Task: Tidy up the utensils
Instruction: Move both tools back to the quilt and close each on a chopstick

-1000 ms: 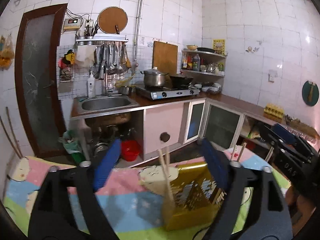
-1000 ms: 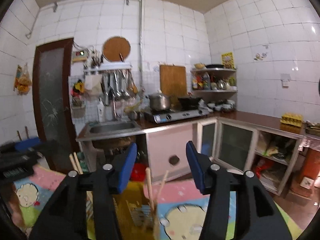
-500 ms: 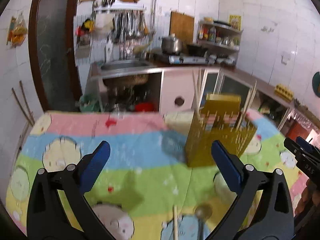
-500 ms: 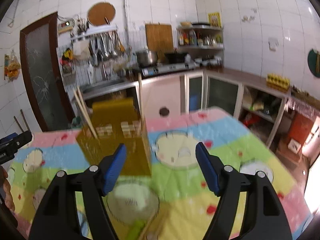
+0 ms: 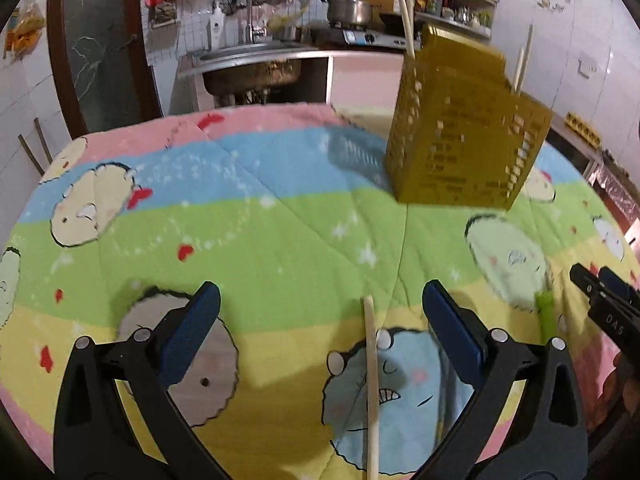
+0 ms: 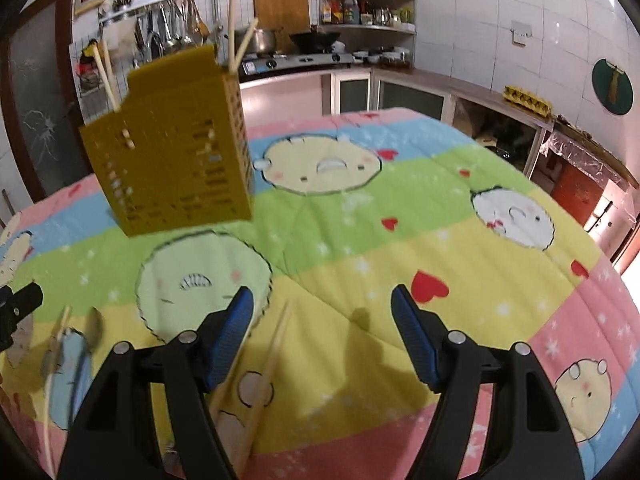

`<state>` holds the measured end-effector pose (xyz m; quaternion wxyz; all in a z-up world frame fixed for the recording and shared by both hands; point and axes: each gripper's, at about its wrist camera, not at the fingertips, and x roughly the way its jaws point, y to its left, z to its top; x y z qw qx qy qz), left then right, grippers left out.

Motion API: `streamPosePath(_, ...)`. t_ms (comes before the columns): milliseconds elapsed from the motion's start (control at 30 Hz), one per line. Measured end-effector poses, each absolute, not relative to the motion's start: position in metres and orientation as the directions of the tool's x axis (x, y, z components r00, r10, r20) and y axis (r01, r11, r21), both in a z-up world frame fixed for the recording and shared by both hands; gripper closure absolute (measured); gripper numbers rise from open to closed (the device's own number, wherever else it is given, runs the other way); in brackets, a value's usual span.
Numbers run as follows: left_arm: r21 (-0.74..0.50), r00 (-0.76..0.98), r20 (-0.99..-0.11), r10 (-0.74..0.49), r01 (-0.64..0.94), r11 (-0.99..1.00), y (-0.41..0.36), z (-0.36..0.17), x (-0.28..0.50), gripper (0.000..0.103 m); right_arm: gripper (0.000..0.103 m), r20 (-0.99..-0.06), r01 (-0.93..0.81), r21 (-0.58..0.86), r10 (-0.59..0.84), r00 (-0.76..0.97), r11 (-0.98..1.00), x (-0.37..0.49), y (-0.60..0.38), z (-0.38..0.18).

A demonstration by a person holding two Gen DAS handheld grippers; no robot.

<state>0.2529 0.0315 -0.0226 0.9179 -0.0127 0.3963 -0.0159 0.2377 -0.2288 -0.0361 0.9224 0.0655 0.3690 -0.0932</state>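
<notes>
Spoon [image 6: 91,330] blurred; chopstick [image 5: 372,392] cut off below.

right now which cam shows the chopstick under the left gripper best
The left wrist view: the loose chopstick lies sharp between the open left gripper fingers, on the quilt. In the right wrist view it is only a thin blurred stick at the left edge.

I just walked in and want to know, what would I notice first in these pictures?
Probably the colourful cartoon quilt spread over the whole table, with round sleepy faces on it. Next, the yellow utensil basket standing on the quilt's far side, chopsticks poking out of its top. Closer in, a loose chopstick lies on the quilt between the open left gripper fingers.
</notes>
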Motion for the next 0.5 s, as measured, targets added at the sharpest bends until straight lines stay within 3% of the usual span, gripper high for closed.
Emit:
streamPosePath(233, -0.014, 0.614, -0.788, -0.044, 0.054, 0.998, 0.023, -0.05, 0.257, 0.006, 0.033, -0.754, 0.259, 0.044, -0.137, 0.643, 0.965, 0.246, -0.231, -0.051)
streamPosePath(400, -0.02, 0.594, -0.802, -0.063, 0.079, 0.997, 0.019, -0.055, 0.258, 0.015, 0.033, -0.763, 0.259, 0.017, -0.155, 0.628, 0.966, 0.248, -0.226, -0.053)
streamPosePath(500, -0.023, 0.599, -0.798, -0.072, 0.089, 0.996, 0.017, -0.054, 0.256, 0.026, 0.033, -0.763, 0.256, 0.013, -0.156, 0.627, 0.966, 0.249, -0.225, -0.053)
